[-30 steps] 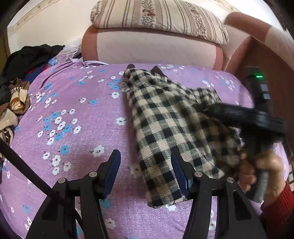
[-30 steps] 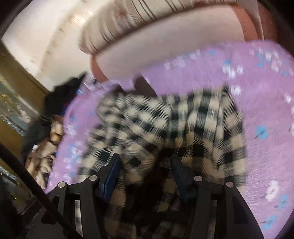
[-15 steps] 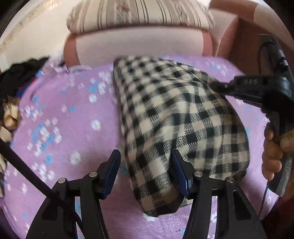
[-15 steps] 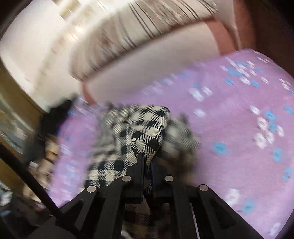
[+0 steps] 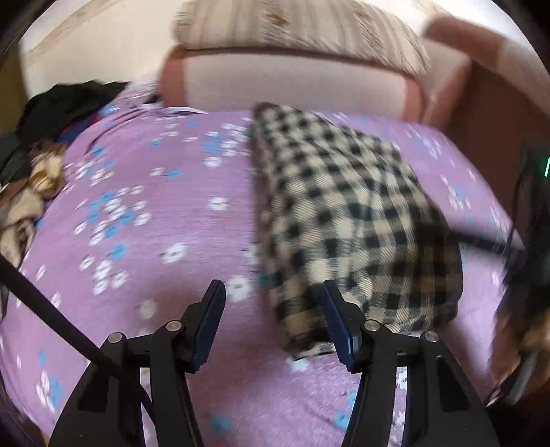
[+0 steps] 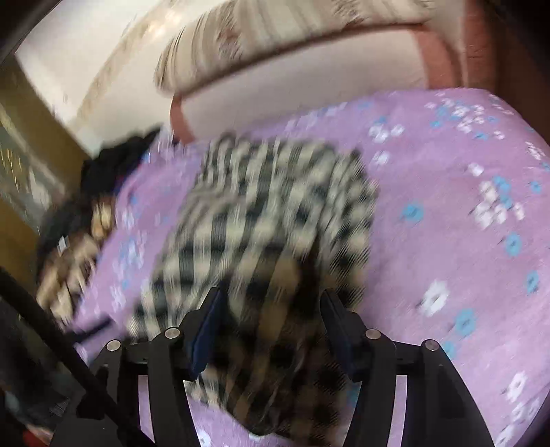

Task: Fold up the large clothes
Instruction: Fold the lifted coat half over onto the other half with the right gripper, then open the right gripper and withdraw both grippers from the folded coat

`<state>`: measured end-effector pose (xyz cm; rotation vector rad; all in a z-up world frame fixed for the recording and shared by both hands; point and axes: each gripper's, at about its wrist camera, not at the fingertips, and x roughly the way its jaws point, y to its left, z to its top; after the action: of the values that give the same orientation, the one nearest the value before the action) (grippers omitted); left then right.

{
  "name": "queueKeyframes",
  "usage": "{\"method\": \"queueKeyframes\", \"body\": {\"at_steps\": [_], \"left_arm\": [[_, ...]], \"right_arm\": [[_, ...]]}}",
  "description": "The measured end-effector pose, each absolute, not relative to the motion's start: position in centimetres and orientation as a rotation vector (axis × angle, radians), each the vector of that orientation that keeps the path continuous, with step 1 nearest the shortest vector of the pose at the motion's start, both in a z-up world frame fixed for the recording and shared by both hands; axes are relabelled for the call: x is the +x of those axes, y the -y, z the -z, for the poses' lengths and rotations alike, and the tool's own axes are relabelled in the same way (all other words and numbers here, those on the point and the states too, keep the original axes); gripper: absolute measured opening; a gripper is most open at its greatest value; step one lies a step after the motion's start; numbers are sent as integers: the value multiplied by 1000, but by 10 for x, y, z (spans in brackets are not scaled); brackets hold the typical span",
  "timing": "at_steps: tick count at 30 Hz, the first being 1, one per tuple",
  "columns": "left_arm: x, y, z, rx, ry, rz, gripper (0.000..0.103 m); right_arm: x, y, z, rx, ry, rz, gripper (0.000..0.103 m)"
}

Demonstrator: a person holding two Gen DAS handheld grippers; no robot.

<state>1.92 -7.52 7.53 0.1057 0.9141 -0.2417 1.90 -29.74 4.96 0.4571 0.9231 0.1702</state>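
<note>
A black-and-cream checked garment [image 5: 347,213] lies folded in a long bundle on the purple flowered bed cover [image 5: 144,213]. My left gripper [image 5: 271,309] is open and empty, just above the cover at the bundle's near left corner. In the right wrist view the same garment [image 6: 261,213] lies under my right gripper [image 6: 270,309], which is open with cloth between and below its jaws. The right gripper and the hand on it show blurred at the right edge of the left wrist view [image 5: 522,268].
A pink sofa back [image 5: 292,82] with a striped cushion [image 5: 295,24] stands behind the bed cover. A heap of dark and tan clothes [image 5: 37,148] lies at the left edge. A brown wooden side [image 5: 498,113] rises at the right.
The right gripper was shut on the checked garment half a second ago and is now open over it. The garment has settled flatter. The left gripper stayed open and pulled back a little.
</note>
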Motion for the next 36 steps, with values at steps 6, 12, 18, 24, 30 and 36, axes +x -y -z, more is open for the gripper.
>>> {"method": "queueKeyframes", "body": {"at_steps": [6, 12, 18, 24, 30, 36], "left_arm": [[-8, 33, -93, 48, -875, 158, 57], [-32, 12, -86, 102, -834, 112, 59], [-46, -4, -77, 124, -766, 59, 68], [-36, -18, -63, 115, -782, 27, 68], [-37, -26, -63, 118, -760, -11, 68], [-39, -32, -71, 113, -702, -60, 75]], "right_arm": [[3, 294, -50, 419, -998, -111, 5], [-7, 290, -31, 336, -1091, 15, 6], [-38, 277, -63, 339, -929, 134, 28], [-59, 227, -96, 328, -713, -16, 27], [-9, 171, -27, 452, -985, -284, 27], [-17, 178, -56, 460, -929, -362, 27]]}}
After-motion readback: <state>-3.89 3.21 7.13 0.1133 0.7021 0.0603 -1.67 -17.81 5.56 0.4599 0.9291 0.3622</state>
